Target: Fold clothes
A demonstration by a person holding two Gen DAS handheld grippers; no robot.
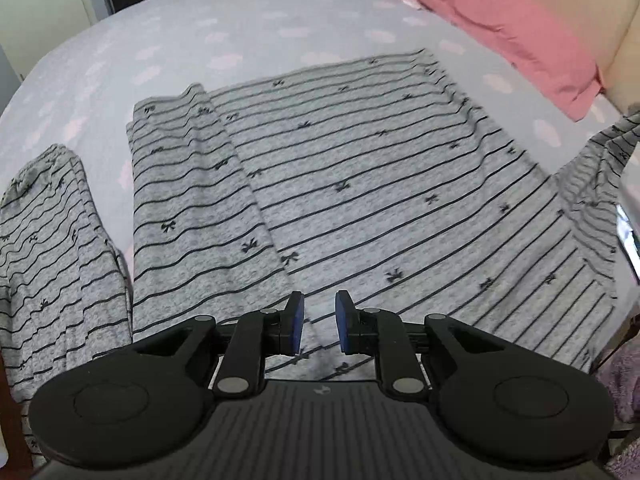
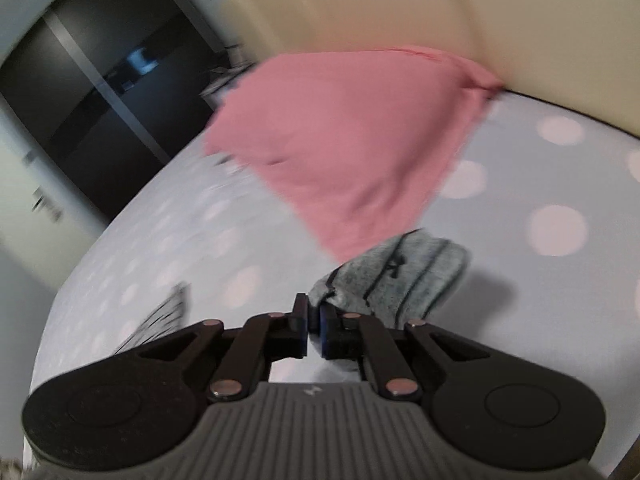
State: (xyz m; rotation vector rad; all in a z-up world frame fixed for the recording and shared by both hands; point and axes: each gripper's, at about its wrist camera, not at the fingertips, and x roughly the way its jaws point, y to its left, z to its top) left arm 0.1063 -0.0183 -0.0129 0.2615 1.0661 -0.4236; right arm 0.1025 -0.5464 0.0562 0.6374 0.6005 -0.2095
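A grey top (image 1: 360, 184) with thin black stripes and small bows lies flat on the bed. Its left sleeve (image 1: 188, 200) is folded in over the body. My left gripper (image 1: 320, 324) hovers at the near hem with its blue pads a narrow gap apart, and the cloth lies beneath them. At the right edge the other sleeve (image 1: 600, 168) rises off the bed. In the right wrist view my right gripper (image 2: 314, 320) is shut on that sleeve's cuff end (image 2: 396, 276), which hangs bunched above the sheet. That view is blurred.
A second piece of the same striped cloth (image 1: 52, 260) lies at the left. A pink pillow (image 1: 500, 28) rests against the cream headboard (image 1: 580, 0) on the pale spotted sheet (image 1: 200, 40). A dark wardrobe (image 2: 100, 92) stands beyond the bed.
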